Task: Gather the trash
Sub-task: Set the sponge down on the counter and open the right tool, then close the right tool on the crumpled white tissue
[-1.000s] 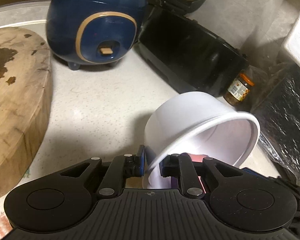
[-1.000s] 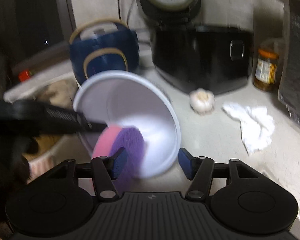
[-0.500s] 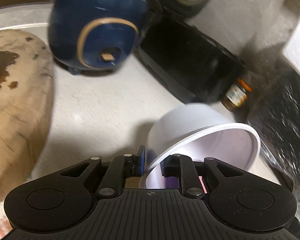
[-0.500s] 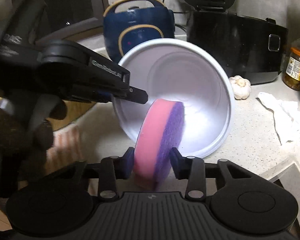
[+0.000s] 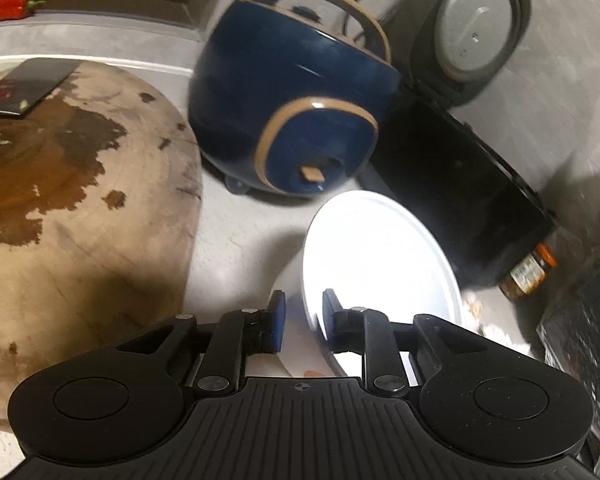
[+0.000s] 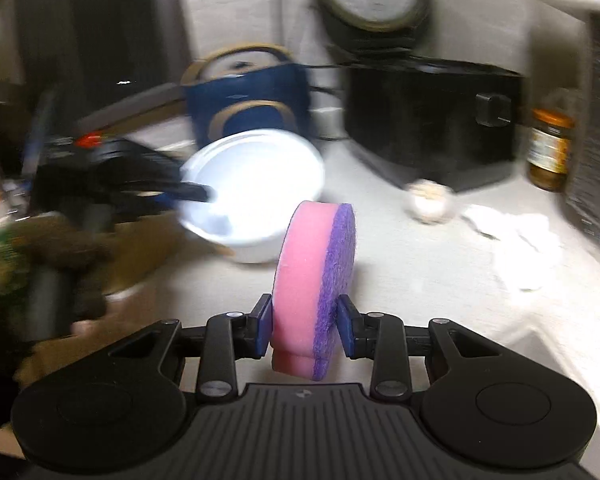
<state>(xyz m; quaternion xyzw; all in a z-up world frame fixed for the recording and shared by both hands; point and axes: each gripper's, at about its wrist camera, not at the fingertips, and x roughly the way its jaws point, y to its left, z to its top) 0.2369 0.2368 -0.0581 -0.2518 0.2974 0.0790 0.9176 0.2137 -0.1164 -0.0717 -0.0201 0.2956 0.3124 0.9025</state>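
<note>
While the round pink and purple sponge [image 6: 314, 296] is pinched on edge by the right gripper [image 6: 304, 330], whose jaws have just been closing, the white plastic bowl [image 5: 374, 264] is straddled at its rim by the left gripper [image 5: 302, 322]; its jaws have just been opening, and a gap is seen beside the wall above the pale speckled countertop [image 5: 236, 240].

matt white plastic bowl [image 5: 380, 264], glossy navy cooker [image 5: 296, 120] with tan trim, glossy black cooker [image 5: 452, 184] with brushed metal inner lid, rough stained wood board [image 5: 72, 208], speckled matt stone bench [image 6: 412, 272], pink foam sponge [image 6: 304, 280] with coarse purple scrub face, crumpled white paper [image 6: 520, 244], glass jar [image 6: 550, 150]
</note>
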